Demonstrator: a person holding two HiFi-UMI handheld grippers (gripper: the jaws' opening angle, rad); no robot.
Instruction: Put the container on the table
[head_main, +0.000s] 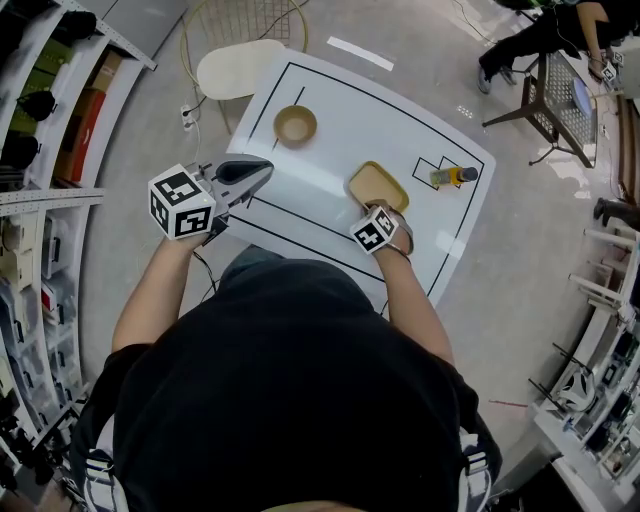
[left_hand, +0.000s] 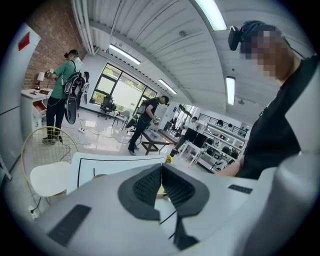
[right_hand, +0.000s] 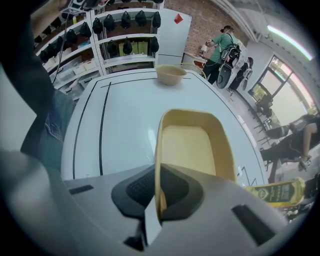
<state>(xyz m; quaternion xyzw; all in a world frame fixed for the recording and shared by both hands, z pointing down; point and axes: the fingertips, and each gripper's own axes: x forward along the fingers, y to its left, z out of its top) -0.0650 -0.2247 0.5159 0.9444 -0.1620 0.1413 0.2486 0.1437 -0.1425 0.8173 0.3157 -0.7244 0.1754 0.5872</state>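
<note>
- Presently held: yellow container (right_hand: 196, 142), a shallow rectangular tub with rounded corners, open side up, nothing seen inside.
- Right gripper (right_hand: 157, 196): pointed steeply down, jaws pinched tight on the container's near wall, one pad inside the rim and one outside.
- Container's place: over the white table (head_main: 330, 110), inside the black outline, near the front edge; contact with the tabletop not discernible.
- Left gripper (left_hand: 161, 184): held off the table's left edge, aimed nearly level, jaws closed pad to pad with nothing between them.
- Tan bowl (head_main: 295, 125): upright at the far left of the table, well apart from the container.
- Yellow-green bottle (head_main: 452, 176): lying on its side to the right of the container, by a small stepped outline.
- Cream chair (head_main: 238, 68) with wire back: just beyond the table's far left corner.
- Shelving (head_main: 45, 110): along the room's left side, stocked with dark items and boxes.
</note>
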